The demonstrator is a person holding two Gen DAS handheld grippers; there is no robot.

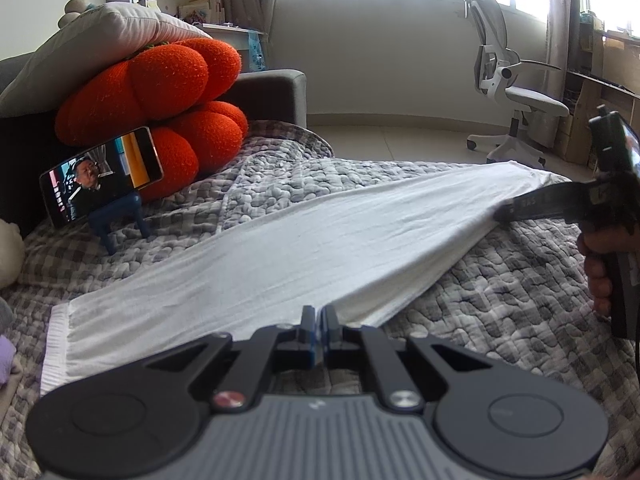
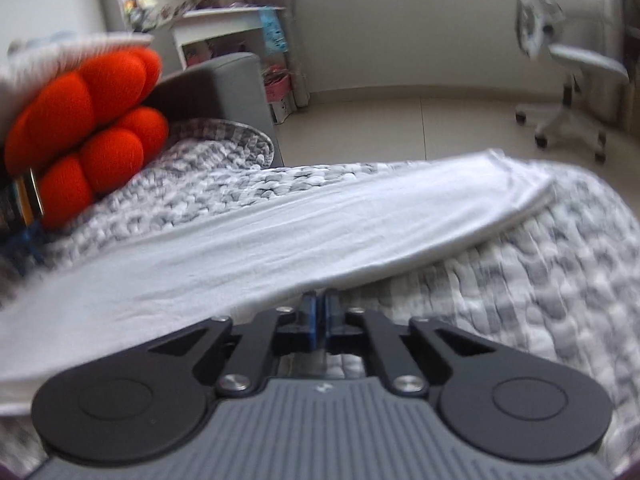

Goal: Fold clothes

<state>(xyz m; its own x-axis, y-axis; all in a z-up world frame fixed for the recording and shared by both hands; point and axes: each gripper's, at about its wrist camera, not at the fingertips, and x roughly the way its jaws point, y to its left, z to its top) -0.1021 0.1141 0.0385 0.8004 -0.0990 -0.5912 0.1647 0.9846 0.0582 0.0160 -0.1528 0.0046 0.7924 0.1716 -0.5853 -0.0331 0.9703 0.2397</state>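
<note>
A white garment (image 1: pixel 280 248) lies folded into a long strip across the grey checked quilt (image 1: pixel 520 292), with a ribbed hem at its near left end. My left gripper (image 1: pixel 320 314) is shut on the garment's near edge. Farther along the same edge, at the right of the left wrist view, my right gripper (image 1: pixel 505 213) pinches the fabric and lifts it a little; a hand (image 1: pixel 600 272) holds its handle. In the right wrist view, which is blurred, the right gripper (image 2: pixel 321 299) is shut on the white garment (image 2: pixel 300 232), whose edge rises off the quilt (image 2: pixel 540 280).
An orange pumpkin-shaped cushion (image 1: pixel 160 100) with a pale pillow (image 1: pixel 92 44) on top sits at the back left against a dark sofa arm (image 1: pixel 272 96). A phone (image 1: pixel 102 176) on a blue stand plays video beside it. A white office chair (image 1: pixel 516 92) stands on the tiled floor beyond.
</note>
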